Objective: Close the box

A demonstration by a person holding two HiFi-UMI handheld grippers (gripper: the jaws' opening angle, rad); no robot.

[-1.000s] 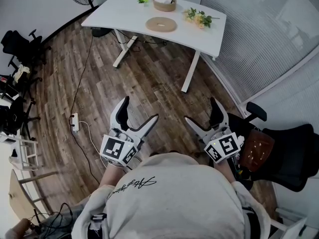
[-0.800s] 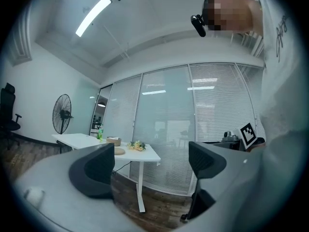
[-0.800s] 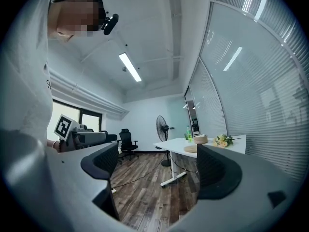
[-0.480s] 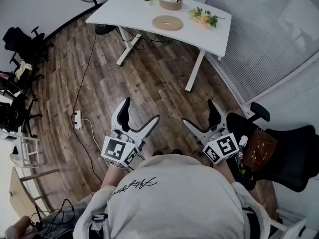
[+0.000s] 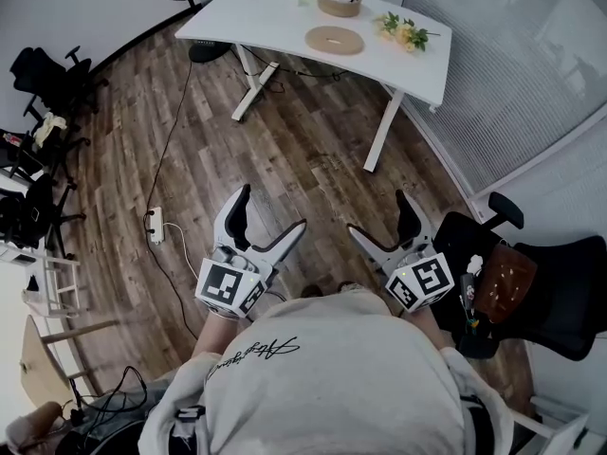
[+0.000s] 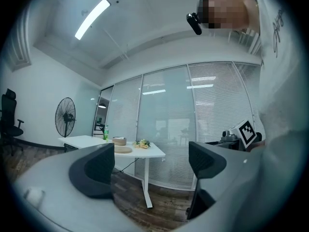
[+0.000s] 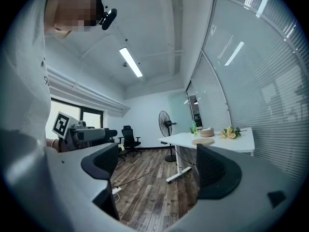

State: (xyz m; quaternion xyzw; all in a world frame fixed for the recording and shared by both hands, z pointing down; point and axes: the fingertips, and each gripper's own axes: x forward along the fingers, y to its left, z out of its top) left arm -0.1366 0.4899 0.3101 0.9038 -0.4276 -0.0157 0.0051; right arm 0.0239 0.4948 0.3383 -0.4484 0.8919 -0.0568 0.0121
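Head view: the left gripper [image 5: 272, 209] and the right gripper [image 5: 379, 214] are held level over the brown wood-plank floor [image 5: 285, 150], close in front of the person's grey sweatshirt [image 5: 322, 377] and well apart from the white rectangular table [image 5: 256, 12]. Both gripper views show each pair of black jaws standing wide apart with nothing between them. The round tan open-topped box [image 5: 339, 2] stands on that table, and a flat round tan disc [image 5: 334, 39] lies just beside it on the nearer side.

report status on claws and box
Left claw open, empty; right claw same. Box open on white table far ahead, lid beside it. Cable on floor, left.
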